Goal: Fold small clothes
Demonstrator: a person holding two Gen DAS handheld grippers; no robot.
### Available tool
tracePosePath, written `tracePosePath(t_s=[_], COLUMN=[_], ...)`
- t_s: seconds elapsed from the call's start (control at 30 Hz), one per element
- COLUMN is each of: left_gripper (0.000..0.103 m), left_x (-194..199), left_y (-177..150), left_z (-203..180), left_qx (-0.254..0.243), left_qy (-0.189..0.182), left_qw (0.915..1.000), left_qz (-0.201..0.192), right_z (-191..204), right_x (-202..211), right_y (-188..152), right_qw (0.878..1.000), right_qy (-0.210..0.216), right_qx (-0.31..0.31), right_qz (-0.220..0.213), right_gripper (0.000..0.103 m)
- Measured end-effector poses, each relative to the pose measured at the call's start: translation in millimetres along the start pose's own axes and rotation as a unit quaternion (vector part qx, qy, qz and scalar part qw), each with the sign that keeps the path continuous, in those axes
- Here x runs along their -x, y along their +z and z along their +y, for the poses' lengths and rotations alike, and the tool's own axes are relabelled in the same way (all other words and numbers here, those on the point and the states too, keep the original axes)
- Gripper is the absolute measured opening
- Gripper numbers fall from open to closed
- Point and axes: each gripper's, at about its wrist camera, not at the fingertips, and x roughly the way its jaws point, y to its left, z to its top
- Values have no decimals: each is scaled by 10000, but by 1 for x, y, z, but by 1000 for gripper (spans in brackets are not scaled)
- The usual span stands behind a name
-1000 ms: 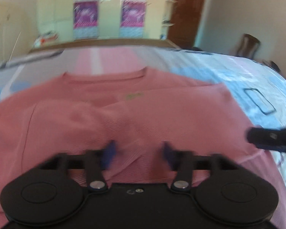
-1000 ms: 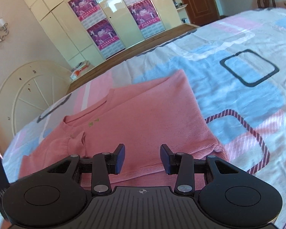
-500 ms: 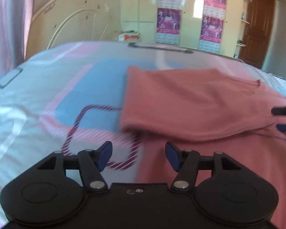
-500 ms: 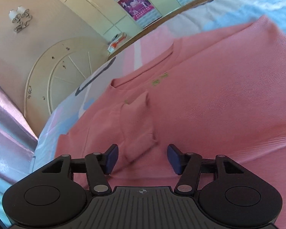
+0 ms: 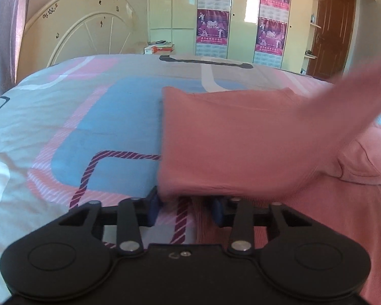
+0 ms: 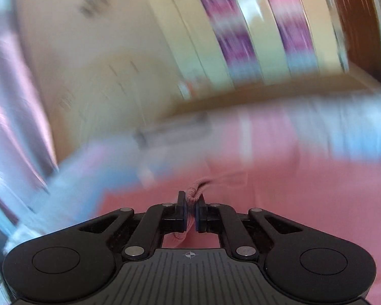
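Note:
A pink knit sweater (image 5: 241, 137) lies on the patterned bedspread (image 5: 76, 127). In the left wrist view its folded side hangs over my left gripper (image 5: 185, 203), which is open with the lower corner of the fold between its blue pads. A sleeve (image 5: 355, 96) is lifted up to the right. My right gripper (image 6: 190, 213) is shut on a bunch of the pink sleeve fabric (image 6: 196, 189). The right wrist view is heavily motion-blurred, with the sweater (image 6: 292, 190) below.
A cream round headboard (image 5: 89, 30) stands at the far left of the bed. Cream wardrobes with purple posters (image 5: 213, 12) line the back wall, with a brown door (image 5: 330, 25) to the right. A purple curtain (image 5: 0, 38) hangs at the left.
My right gripper has closed on the sleeve and lifted it, moving fast. My left gripper has moved forward to the sweater's folded corner.

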Motion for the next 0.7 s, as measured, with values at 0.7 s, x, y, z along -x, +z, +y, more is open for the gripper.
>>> tracePosePath(t_s=[0.7], left_gripper=[11], left_x=[6], left_y=[5], left_z=[-4], left_qx=[-184], left_qy=[-221], left_qw=[9996], left_qz=[6], right_z=[-89], right_x=[3], right_y=[-45], right_qw=[9886], right_qy=[-1378], right_qx=[-126], right_qz=[593], right_gripper=[5])
